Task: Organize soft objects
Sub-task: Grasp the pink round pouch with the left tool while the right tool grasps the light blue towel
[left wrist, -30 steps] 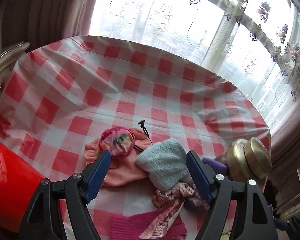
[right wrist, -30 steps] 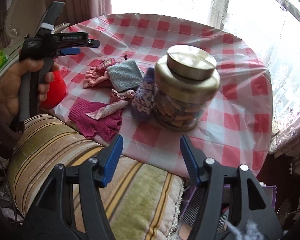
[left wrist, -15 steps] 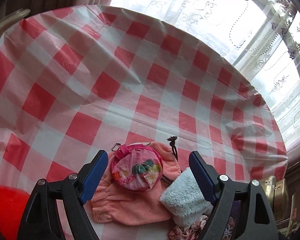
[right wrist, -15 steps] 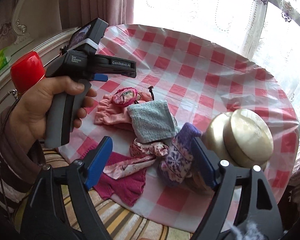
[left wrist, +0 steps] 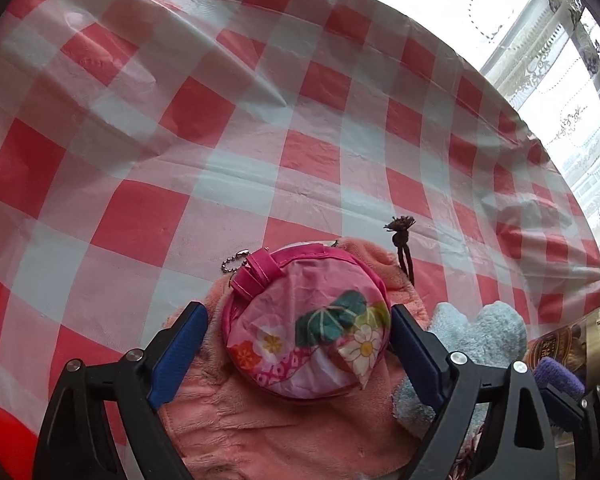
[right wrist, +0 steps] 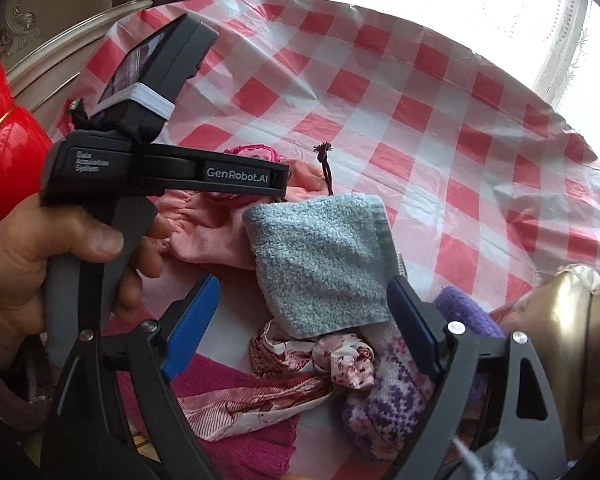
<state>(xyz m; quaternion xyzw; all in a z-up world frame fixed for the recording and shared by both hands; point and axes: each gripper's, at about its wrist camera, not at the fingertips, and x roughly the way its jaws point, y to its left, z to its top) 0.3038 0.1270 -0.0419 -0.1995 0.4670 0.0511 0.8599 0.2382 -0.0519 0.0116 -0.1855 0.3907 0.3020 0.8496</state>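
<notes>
While opening, left tongs [left wrist: 298,334] straddle round pouch [left wrist: 306,326] dead ahead without pinching; right tongs [right wrist: 302,312], also opening, frame towel [right wrist: 320,260], untouched.

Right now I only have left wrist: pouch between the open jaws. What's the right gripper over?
Observer: Right gripper hangs over the towel's near edge, with a floral scarf just below it. Its jaws are opening and pinch nothing.
Operator: Anything under the scarf?
Observer: A magenta knit at the table's near edge. The scarf's tail lies across it.
Operator: And right of the scarf?
Observer: A purple patterned sock lies lengthwise, its cuff beside the jar.
</notes>
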